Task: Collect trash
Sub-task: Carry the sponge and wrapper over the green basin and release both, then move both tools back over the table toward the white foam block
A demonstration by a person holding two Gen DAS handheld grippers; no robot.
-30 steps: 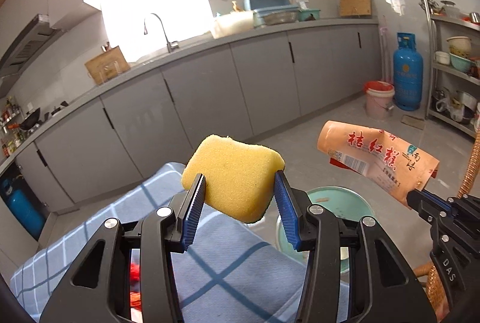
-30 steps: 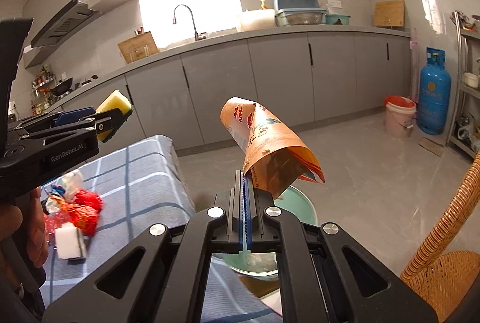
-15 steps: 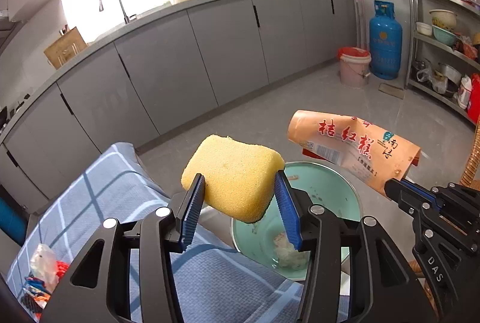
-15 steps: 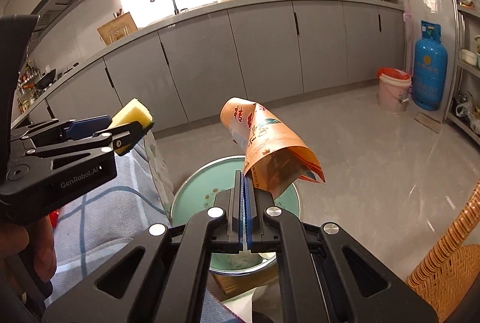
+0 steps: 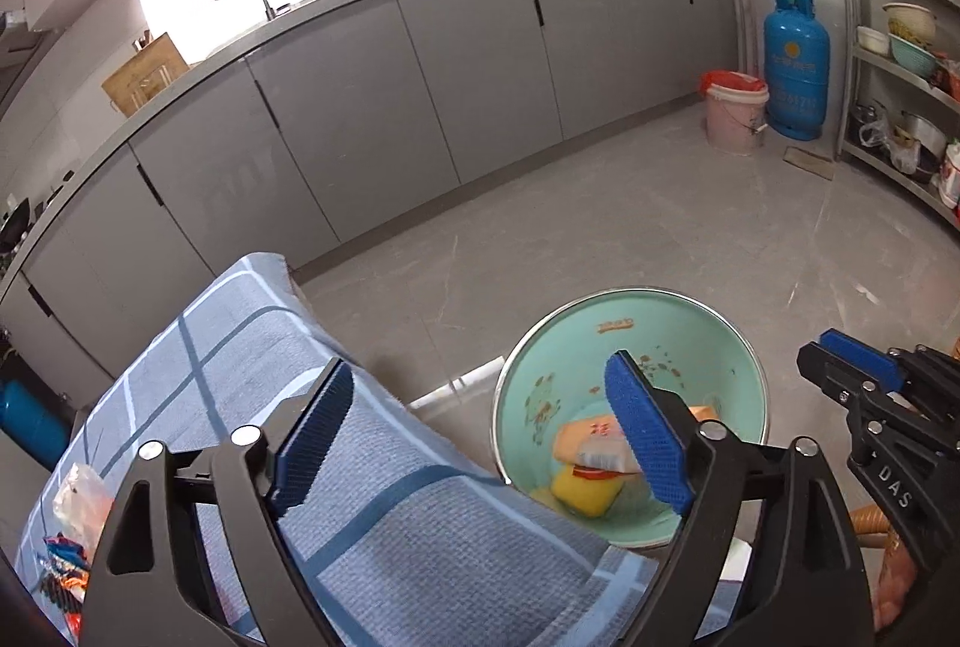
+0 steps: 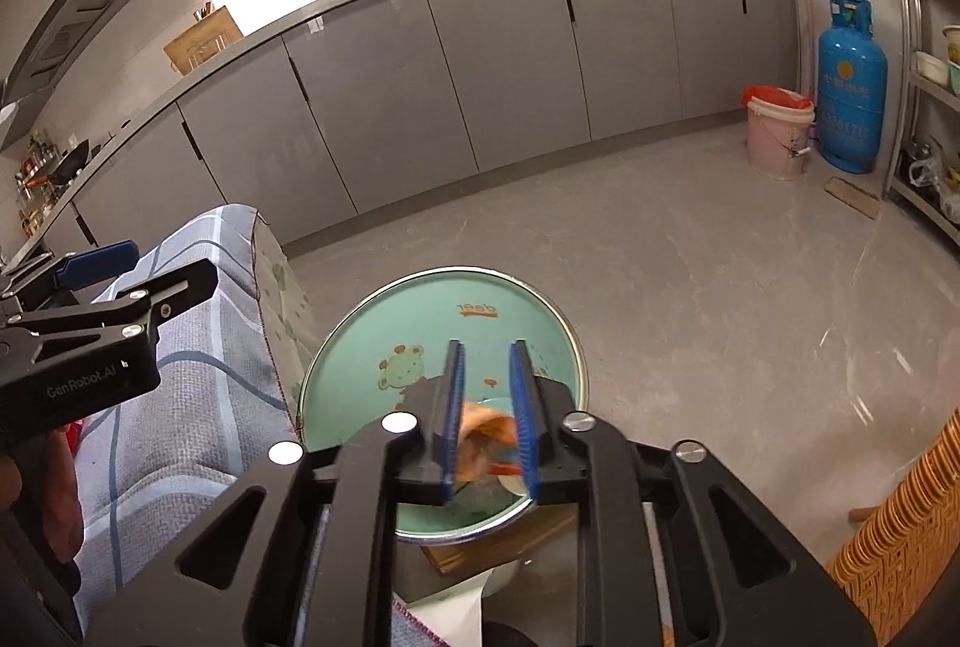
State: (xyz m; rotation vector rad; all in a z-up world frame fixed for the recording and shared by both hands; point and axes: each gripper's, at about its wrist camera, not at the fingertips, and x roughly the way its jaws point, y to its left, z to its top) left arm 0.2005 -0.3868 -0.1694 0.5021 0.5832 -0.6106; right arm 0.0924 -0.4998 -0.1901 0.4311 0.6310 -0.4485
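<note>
While both the left claw [image 5: 480,437] and right claw [image 6: 486,413] gape empty above the basin [image 5: 744,347], sponge [image 5: 585,491] and wrapper [image 5: 591,446] inside it look light, soft; remaining wrappers [image 5: 72,527] left of basin likely crinkly, pinch edges.

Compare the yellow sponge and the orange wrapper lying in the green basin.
The yellow sponge is a plain, thick block; the orange wrapper is thin, flat and printed. The sponge lies nearer the table, with the wrapper's edge over it. Both rest loose in the green basin, clear of both open grippers.
</note>
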